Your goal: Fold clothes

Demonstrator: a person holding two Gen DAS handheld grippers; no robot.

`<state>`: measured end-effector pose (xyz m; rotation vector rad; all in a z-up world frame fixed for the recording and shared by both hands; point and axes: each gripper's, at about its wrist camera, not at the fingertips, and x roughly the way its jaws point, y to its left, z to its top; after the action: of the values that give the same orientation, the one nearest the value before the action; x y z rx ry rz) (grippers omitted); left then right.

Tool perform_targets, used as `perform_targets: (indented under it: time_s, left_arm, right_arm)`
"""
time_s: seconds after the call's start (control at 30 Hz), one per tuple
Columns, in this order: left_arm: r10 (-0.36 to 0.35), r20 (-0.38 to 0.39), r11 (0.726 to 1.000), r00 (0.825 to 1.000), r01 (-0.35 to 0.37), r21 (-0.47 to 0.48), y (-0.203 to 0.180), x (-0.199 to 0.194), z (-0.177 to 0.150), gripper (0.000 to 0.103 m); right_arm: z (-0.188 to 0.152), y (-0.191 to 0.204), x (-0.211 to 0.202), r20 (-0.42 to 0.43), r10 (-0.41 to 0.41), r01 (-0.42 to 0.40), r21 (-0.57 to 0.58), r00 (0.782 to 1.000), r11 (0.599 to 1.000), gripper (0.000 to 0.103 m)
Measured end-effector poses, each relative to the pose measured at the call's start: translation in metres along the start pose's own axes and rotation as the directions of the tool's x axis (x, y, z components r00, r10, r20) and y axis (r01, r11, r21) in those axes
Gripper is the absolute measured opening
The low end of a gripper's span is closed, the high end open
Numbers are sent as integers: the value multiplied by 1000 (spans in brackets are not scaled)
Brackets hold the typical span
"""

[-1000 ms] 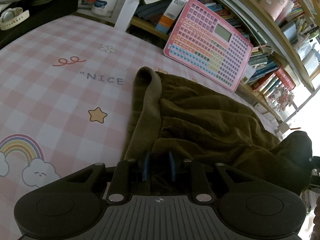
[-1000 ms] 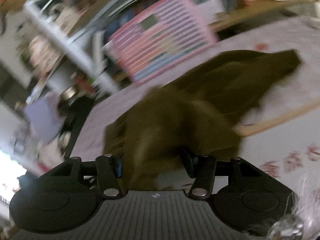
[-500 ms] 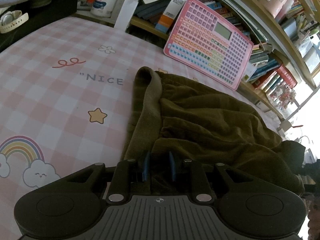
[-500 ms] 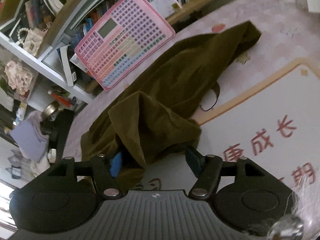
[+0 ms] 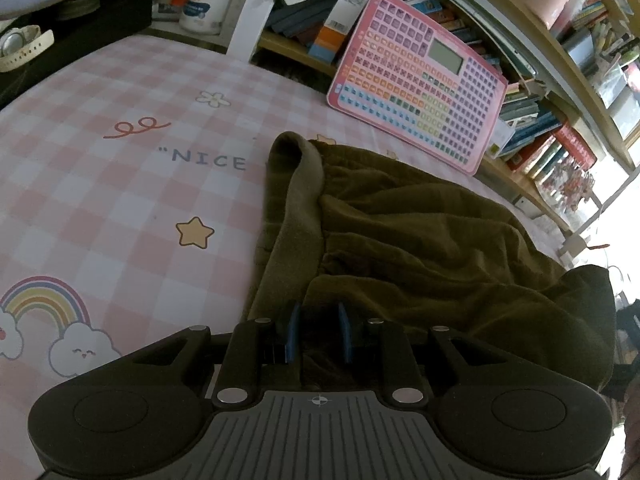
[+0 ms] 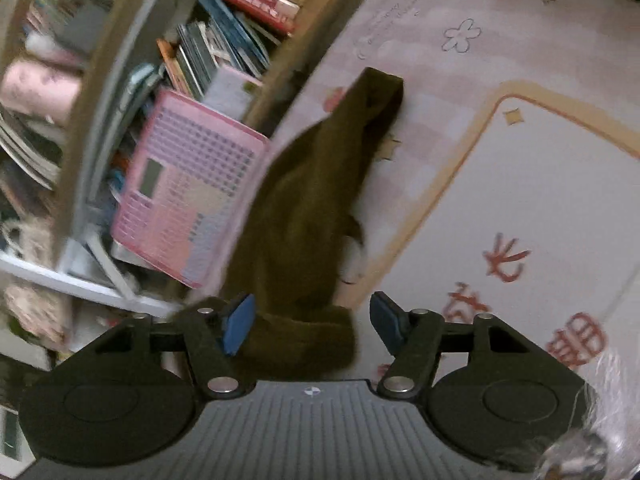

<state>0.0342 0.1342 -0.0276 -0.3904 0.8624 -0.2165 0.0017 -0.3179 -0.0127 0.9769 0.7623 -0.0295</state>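
Note:
An olive-brown garment [image 5: 420, 240] lies crumpled on the pink checked bed sheet [image 5: 120, 184], its ribbed waistband [image 5: 298, 200] running toward me. My left gripper [image 5: 318, 330] is shut on the garment's near edge beside the waistband. In the right wrist view the same garment [image 6: 312, 200] stretches away in a long strip to a far corner. My right gripper [image 6: 312, 320] is open, its blue pads wide apart, with a bunched end of the fabric lying between them.
A pink toy keyboard tablet [image 5: 420, 80] leans against a low bookshelf [image 5: 560, 128] along the bed's far edge; it also shows in the right wrist view [image 6: 188, 192]. A white tub [image 5: 206, 10] and a wristwatch [image 5: 20, 48] sit at the far left.
My right gripper has swung and rolled sharply, and its jaws stand open around the fabric's end. The garment is now drawn out longer. My left gripper has stayed put.

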Motion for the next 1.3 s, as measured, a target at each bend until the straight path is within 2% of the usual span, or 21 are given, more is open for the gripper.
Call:
perform_targets:
  time_s: [0.07,0.1,0.2,0.3,0.4,0.43,0.47,0.5,0.53,0.6,0.67,0.77,0.87,0.97,1.0,1.03,1.07,1.1,1.13,1.2,1.3]
  left_arm:
    - [1,-1,1000,1000,-1,1,-1,0,0,21]
    - [2,0,1000,1000,-2,1,-1,0,0,21]
    - [4,2,1000,1000,-4,1,-2,0,-1,21]
    - [6,3,1000,1000,-6,0,-2,0,-2,21]
    - [7,6,1000,1000,-7,0,-3,0,-3,21]
    - [6,8,1000,1000,-6,-1,-2,0,-3,21]
    - [5,9,1000,1000,-5,-1,-2,0,-3,21]
    - [3,10,1000,1000,-3,-3,-2,0,-3,21]
    - [1,11,1000,1000,0,-6,-1,0,-3,21]
    - [-4,11,1000,1000,4,-11,0,0,-3,21]
    - [-8,11,1000,1000,8,-14,1,-1,-3,21]
    - [-7,10,1000,1000,7,-17,1,0,-3,21]
    - [5,8,1000,1000,-4,-8,-2,0,-3,21]
    - [9,8,1000,1000,-9,1,-3,1,-2,21]
    - [8,8,1000,1000,-8,1,-3,1,-2,21]
    - [8,9,1000,1000,-8,1,-3,1,-2,23]
    - [8,10,1000,1000,-8,1,-3,1,-3,23]
    - [7,12,1000,1000,-7,1,-3,0,-3,23]
    - [7,13,1000,1000,-7,2,-3,0,-4,23]
    - [13,23,1000,1000,-13,-4,-3,-4,-5,23]
    - [25,51,1000,998,-25,-15,-1,-13,-9,23]
  right_arm:
    - [-4,12,2,-35,-68,60,-189,997,980,61]
    - [-7,21,4,-47,-105,85,-309,993,947,61]
    - [-23,43,12,-63,-162,91,-607,985,789,61]
    - [-36,57,21,-26,-149,80,-747,988,661,61]
    - [-38,64,37,3,-119,77,-780,993,621,61]
    - [-39,65,42,1,-108,68,-784,994,617,58]
    - [-40,66,42,-16,-86,41,-785,996,618,42]
    - [-41,66,40,-38,-60,8,-786,997,618,20]
    - [-41,68,34,-63,-28,-33,-786,998,618,9]
    - [-41,73,11,-108,58,-121,-779,992,615,6]
    - [-37,80,-23,-160,173,-232,-776,972,586,5]
    - [-21,92,-89,-163,275,-293,-789,947,541,4]
    - [9,99,-140,-62,286,-216,-807,956,549,4]
    - [33,100,-144,135,118,46,-827,984,561,5]
    - [39,96,-133,227,36,168,-808,973,565,5]
    - [45,92,-120,319,-48,289,-774,946,563,6]
    - [49,84,-106,380,-102,369,-743,919,558,14]
    - [53,76,-93,398,-151,411,-721,905,558,35]
    - [55,69,-82,392,-192,428,-705,900,566,41]
    - [53,57,-71,366,-231,428,-669,901,608,39]
    - [37,44,-68,287,-225,363,-669,931,648,40]
